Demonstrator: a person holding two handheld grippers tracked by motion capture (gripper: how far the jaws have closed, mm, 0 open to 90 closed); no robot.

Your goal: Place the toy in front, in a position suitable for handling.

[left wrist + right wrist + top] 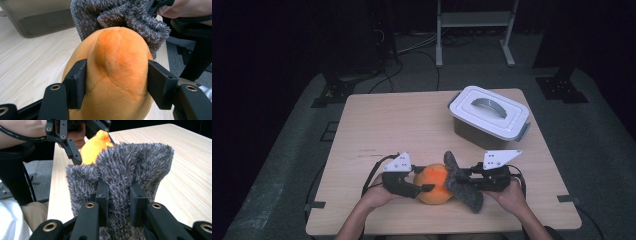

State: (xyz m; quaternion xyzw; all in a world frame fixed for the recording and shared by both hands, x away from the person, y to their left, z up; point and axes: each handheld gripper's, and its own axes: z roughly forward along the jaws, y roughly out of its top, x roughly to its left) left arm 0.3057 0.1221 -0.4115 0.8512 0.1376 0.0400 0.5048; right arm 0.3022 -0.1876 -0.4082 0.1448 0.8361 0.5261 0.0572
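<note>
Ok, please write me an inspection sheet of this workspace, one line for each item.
Surface: wooden table, bare at the left.
Job's things: orange plush toy touching grey fuzzy cloth, near the front edge.
Clutter: grey lidded box, lid on, back right.
Grippers: left tool clamps the plush; right tool pinches the cloth.
Cables: black, one trailing from each tool; more on the floor behind.
Surroundings: dark room, metal frame behind.

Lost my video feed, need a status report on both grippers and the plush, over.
Left gripper shut on orange plush. Right gripper shut on grey fuzzy cloth, cloth against plush. Lidded grey bin well behind, nothing in the way.
</note>
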